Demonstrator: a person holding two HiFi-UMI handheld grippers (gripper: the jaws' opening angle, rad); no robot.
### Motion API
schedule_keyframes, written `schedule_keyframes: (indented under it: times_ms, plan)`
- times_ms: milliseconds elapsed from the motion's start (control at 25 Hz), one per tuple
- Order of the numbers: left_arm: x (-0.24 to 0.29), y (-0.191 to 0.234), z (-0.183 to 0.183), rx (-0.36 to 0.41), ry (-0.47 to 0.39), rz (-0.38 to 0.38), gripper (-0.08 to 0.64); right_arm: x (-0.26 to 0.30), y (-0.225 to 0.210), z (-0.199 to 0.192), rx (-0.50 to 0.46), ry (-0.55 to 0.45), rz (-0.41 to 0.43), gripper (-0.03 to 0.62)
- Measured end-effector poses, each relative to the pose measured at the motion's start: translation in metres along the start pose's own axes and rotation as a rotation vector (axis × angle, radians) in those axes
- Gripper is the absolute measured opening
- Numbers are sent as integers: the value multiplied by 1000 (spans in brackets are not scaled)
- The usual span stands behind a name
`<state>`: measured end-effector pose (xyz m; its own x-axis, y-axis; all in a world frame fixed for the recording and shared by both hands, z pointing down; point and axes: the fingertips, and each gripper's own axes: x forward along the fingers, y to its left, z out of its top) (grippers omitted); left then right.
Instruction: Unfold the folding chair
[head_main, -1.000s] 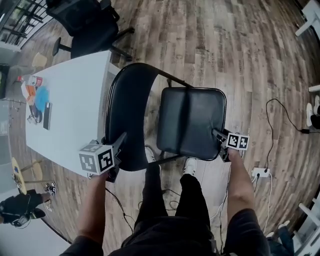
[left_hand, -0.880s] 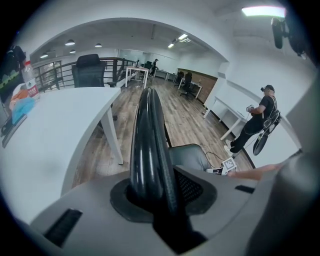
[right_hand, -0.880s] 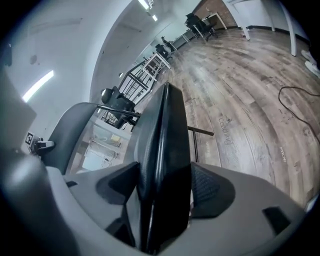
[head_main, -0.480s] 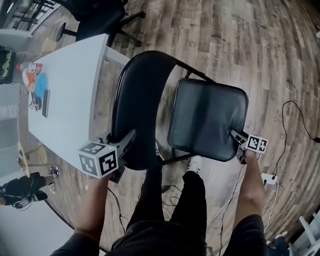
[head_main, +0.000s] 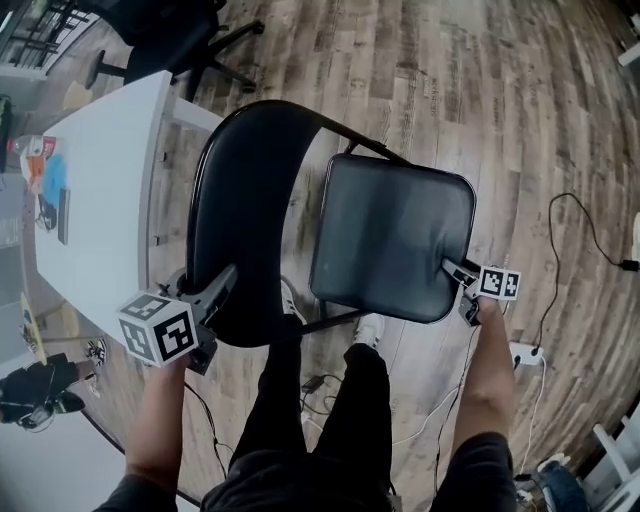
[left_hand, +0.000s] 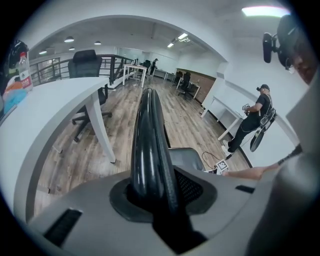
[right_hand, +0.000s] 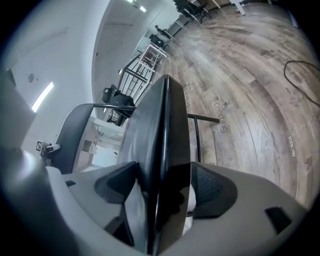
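Observation:
A black folding chair stands on the wood floor in front of me, its curved back (head_main: 250, 200) at the left and its padded seat (head_main: 395, 235) opened out to the right. My left gripper (head_main: 222, 285) is shut on the back's rim near its lower end. In the left gripper view the glossy black rim (left_hand: 150, 135) runs up from between the left gripper's (left_hand: 155, 192) pads. My right gripper (head_main: 452, 268) holds the seat's near right corner. In the right gripper view the seat's edge (right_hand: 157, 130) fills the gap of the right gripper (right_hand: 160, 187), whose jaws are opening.
A white table (head_main: 95, 200) with small items stands at the left, an office chair (head_main: 170, 30) beyond it. A power strip (head_main: 520, 352) and a cable (head_main: 575, 225) lie on the floor at the right. My legs stand just behind the chair. A person (left_hand: 255, 120) stands far off.
Both grippers have sunk a little with the chair in them. The seat now lies flatter and looks wider. The left grip on the back is unchanged.

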<state>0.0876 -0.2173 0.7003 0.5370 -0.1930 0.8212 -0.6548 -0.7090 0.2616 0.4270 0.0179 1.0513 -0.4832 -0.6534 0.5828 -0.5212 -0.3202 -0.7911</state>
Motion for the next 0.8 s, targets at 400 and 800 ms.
schedule_keyframes:
  times_ms: [400, 800]
  plan:
    - [-58, 3, 12, -93, -117, 120, 173, -91, 99, 54, -433, -238, -315, 328]
    - [-171, -90, 63, 128, -478, 58, 5, -172, 435, 15, -758, -599, -439, 15]
